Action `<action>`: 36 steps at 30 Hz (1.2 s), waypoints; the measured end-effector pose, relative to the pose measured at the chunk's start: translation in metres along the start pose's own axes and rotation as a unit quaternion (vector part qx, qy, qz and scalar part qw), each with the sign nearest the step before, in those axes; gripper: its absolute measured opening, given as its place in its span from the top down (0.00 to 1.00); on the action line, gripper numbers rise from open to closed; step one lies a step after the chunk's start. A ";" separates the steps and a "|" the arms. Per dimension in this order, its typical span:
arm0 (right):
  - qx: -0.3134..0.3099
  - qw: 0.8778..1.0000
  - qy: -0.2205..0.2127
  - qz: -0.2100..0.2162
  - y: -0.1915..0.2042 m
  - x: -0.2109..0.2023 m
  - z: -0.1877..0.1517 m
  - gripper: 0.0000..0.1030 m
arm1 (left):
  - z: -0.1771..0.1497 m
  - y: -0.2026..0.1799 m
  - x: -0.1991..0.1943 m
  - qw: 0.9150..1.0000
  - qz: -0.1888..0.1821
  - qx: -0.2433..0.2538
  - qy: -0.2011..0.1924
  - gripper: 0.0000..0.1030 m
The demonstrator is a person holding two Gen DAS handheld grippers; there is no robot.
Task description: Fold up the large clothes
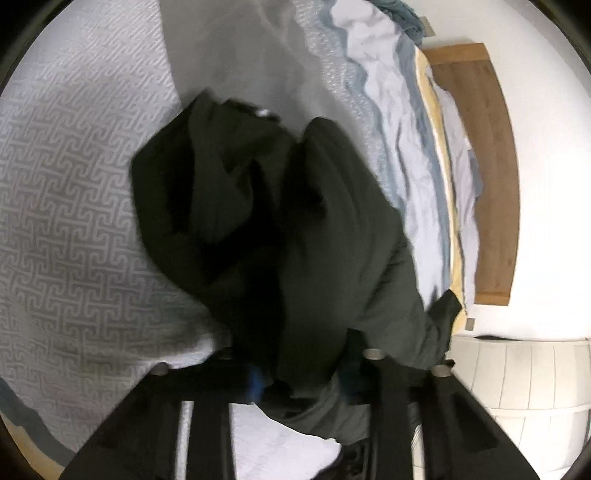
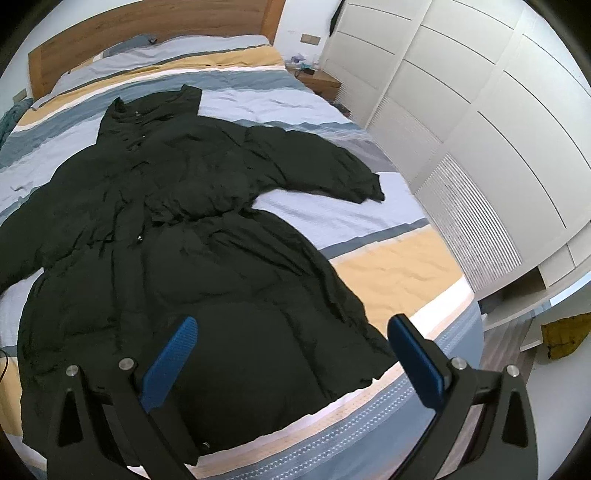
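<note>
A long dark puffer coat [image 2: 192, 229] lies spread front-up on the striped bed [image 2: 399, 266], collar toward the headboard, one sleeve stretched out to the right [image 2: 332, 173]. My right gripper [image 2: 291, 332] is open above the coat's hem near the foot of the bed, its blue pads [image 2: 170, 365] wide apart and holding nothing. In the left wrist view my left gripper [image 1: 303, 384] is shut on a bunched part of the coat [image 1: 288, 229], which hangs folded over the jaws and hides the pads.
A wooden headboard [image 2: 147, 29] stands at the far end. White wardrobe doors [image 2: 480, 129] run along the right side, with a bedside table [image 2: 317, 79] in the corner. A yellow cloth [image 2: 565, 332] lies on the floor at right. A white patterned mattress side [image 1: 74, 221] shows in the left view.
</note>
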State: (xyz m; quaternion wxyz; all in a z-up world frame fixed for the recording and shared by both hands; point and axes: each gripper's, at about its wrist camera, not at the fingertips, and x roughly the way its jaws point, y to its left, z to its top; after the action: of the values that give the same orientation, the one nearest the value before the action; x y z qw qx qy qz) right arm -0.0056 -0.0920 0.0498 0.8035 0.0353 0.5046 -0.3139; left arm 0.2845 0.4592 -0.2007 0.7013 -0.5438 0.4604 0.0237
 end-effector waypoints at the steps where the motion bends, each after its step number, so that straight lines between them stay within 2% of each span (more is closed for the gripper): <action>1: 0.002 1.000 0.000 0.000 -0.002 0.000 0.000 0.00 | -0.001 -0.007 -0.003 1.000 0.000 0.012 -0.002 0.84; 4: 0.004 1.000 -0.002 0.004 -0.004 0.001 -0.001 0.00 | -0.003 -0.027 -0.007 0.999 0.004 0.049 -0.005 0.88; 9: 0.008 1.000 -0.007 0.022 -0.011 0.007 -0.004 0.00 | -0.014 -0.066 -0.020 0.995 -0.001 0.096 -0.014 0.89; 13: 0.018 0.999 -0.006 0.043 -0.024 0.022 -0.003 0.00 | -0.033 -0.111 -0.035 0.990 -0.009 0.139 -0.025 0.90; 16: 0.017 0.998 -0.012 0.063 -0.037 0.038 0.001 0.00 | -0.060 -0.154 -0.044 0.983 -0.011 0.179 -0.030 0.90; 20: -0.005 0.996 -0.028 0.080 -0.051 0.061 0.012 0.00 | -0.114 -0.212 -0.045 0.971 -0.013 0.238 -0.023 0.90; 23: -0.008 0.995 -0.030 0.097 -0.066 0.077 0.021 0.00 | -0.159 -0.250 -0.029 0.962 -0.020 0.272 -0.009 0.90; 28: -0.007 0.993 -0.037 0.114 -0.104 0.101 0.037 0.00 | -0.238 -0.298 0.021 0.948 -0.023 0.315 0.026 0.90; 33: 0.008 0.992 -0.041 0.119 -0.147 0.123 0.048 0.00 | -0.299 -0.321 0.082 0.934 0.019 0.351 0.060 0.90; 36: 0.010 0.992 -0.037 0.122 -0.162 0.138 0.049 0.00 | -0.324 -0.321 0.117 0.930 0.051 0.356 0.080 0.90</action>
State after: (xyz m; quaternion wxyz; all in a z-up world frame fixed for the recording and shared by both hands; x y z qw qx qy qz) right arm -0.0136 -0.3047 0.0007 0.8534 0.0930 0.4636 -0.2194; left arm 0.3218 0.0195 -0.0363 0.8077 -0.2341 0.5199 -0.1500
